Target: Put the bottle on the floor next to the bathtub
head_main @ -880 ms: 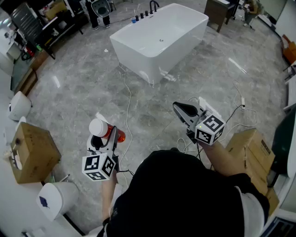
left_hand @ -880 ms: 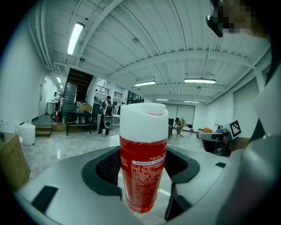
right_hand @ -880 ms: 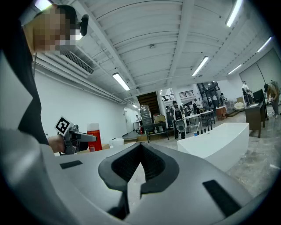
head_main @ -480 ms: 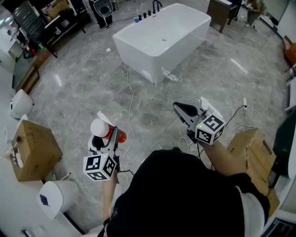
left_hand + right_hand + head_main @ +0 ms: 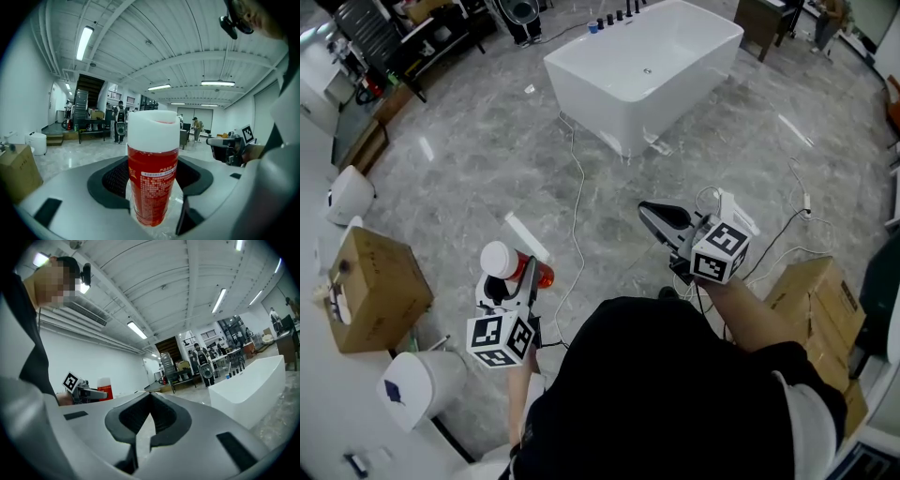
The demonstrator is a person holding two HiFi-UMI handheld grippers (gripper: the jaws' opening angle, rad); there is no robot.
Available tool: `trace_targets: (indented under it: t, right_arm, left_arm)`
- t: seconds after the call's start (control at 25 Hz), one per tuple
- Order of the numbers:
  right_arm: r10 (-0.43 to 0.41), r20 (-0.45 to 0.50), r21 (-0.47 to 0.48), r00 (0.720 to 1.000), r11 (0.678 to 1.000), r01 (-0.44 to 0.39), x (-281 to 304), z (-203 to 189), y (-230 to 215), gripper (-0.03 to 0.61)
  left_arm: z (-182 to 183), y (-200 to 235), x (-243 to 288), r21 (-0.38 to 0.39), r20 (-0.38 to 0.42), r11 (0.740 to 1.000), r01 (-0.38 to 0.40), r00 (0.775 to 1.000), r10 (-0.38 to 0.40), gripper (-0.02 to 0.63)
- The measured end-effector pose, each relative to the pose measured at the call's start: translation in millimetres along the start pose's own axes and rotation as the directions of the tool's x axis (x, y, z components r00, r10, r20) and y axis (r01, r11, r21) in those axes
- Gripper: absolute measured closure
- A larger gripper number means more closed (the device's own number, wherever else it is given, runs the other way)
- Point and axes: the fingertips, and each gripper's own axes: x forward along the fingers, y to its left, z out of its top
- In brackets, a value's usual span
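While the person stands on the grey marble-patterned floor (image 5: 478, 178), the left claw (image 5: 514, 277) grips a red translucent plastic bottle with a white cap (image 5: 153, 183). Its two dark pads press on the bottle's lower body from either side, and the cap rises above them in the left gripper view. The bottle is held in the air over the floor, well apart from the white rectangular freestanding bathtub (image 5: 614, 112), which stands at the far end of the head view. The right claw (image 5: 645, 210) is empty, its jaws drawn together so that the tips meet, and it points toward the tub. A thin white cable (image 5: 577, 211) runs across the floor from the tub's near corner toward the person. A brown cardboard box (image 5: 380, 291) sits at the left, near the left claw.
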Motion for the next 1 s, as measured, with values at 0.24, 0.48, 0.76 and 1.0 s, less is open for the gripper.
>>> trace_targets:
  t: [0.24,0.48,0.76,1.0]
  right_arm:
    - [0.009,-0.085,0.016,0.996,1.0,-0.008,21.7,-30.6,21.6,0.551]
    - [-0.02,-0.144,0.058,0.989,0.998,0.028,21.3,-50.2,5.3,0.551]
    - [-0.023,-0.155,0.068,0.988,0.997,0.034,39.8,-34.9,-57.7,0.551]
    - [-0.017,-0.142,0.099,0.99,0.995,0.031,52.2,-16.9,-142.7,0.551]
  left_arm:
    - [-14.7,28.7,-17.6,0.004,-0.039,1.0,0.006,0.999,-0.006,0.317]
    - [-39.2,44.8,3.1,-0.055,-0.085,0.998,0.015,0.996,-0.02,0.318]
    - [-25.0,37.5,80.1,-0.055,-0.111,0.997,0.05,0.992,-0.056,0.318]
    - [9.3,17.1,176.9,-0.065,-0.097,0.995,0.069,0.992,-0.076,0.317]
